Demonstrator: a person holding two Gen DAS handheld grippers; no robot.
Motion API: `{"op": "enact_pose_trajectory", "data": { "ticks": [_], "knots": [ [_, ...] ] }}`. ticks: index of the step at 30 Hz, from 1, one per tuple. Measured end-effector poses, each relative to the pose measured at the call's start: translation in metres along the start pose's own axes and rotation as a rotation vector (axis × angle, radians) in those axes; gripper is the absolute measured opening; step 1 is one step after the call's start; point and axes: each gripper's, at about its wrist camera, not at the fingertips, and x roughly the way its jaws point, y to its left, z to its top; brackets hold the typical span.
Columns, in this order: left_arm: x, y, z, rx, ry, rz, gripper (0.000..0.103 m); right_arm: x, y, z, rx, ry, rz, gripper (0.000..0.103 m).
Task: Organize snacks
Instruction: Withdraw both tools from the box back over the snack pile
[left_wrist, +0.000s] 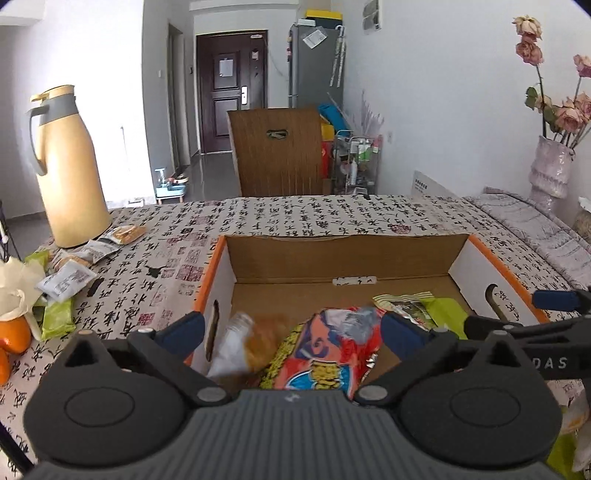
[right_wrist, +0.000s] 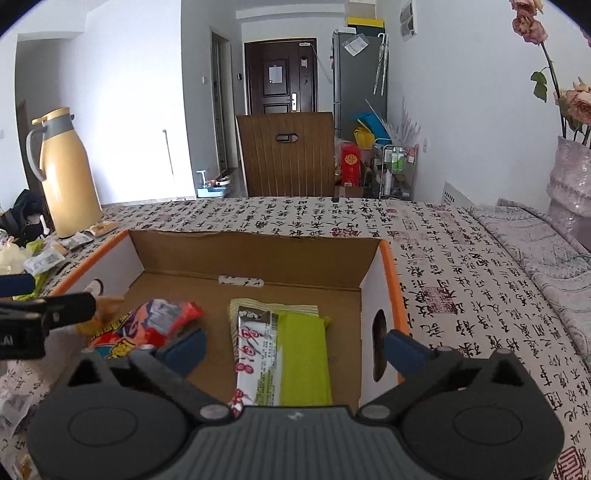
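Both grippers hang over the near side of an open cardboard box (left_wrist: 343, 258) that sits on the worktop (left_wrist: 295, 218). The left gripper (left_wrist: 291, 328) is spread wide and holds nothing; under it a blurred pale-and-orange packet (left_wrist: 243, 350) lies against the box's left wall, too smeared to read. Beside that packet lies a red and yellow snack bag (left_wrist: 325, 354), its near end hidden by the gripper body. The right gripper (right_wrist: 293, 350) is also wide open and holds nothing. Below it lie a white printed packet (right_wrist: 258, 365) and a green packet (right_wrist: 304, 362) side by side, touching, on a pale wrapper (right_wrist: 273, 308); their near ends are cut off by the gripper.

The far half of the box floor is bare cardboard. More packets (left_wrist: 66, 280) are scattered on the worktop left of the box, near a yellow jug (left_wrist: 66, 166), partly cut off at the picture's edge. A vase (left_wrist: 550, 170) with faded roses stands far right, well apart from the box.
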Motion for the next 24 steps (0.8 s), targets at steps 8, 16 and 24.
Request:
{"op": "enact_pose_trajectory", "data": {
  "ticks": [8, 16, 24],
  "knots": [
    [-0.015, 0.002, -0.006, -0.012, -0.005, 0.0, 0.103, -0.015, -0.001, -0.005, 0.012, -0.008, -0.002, 0.103],
    [-0.049, 0.001, -0.015, -0.014, -0.045, -0.005, 0.103, -0.046, 0.001, -0.016, 0.012, -0.043, 0.012, 0.103],
    [-0.092, 0.001, -0.036, -0.008, -0.097, -0.036, 0.103, -0.094, -0.002, -0.041, 0.015, -0.099, 0.046, 0.103]
  ]
}}
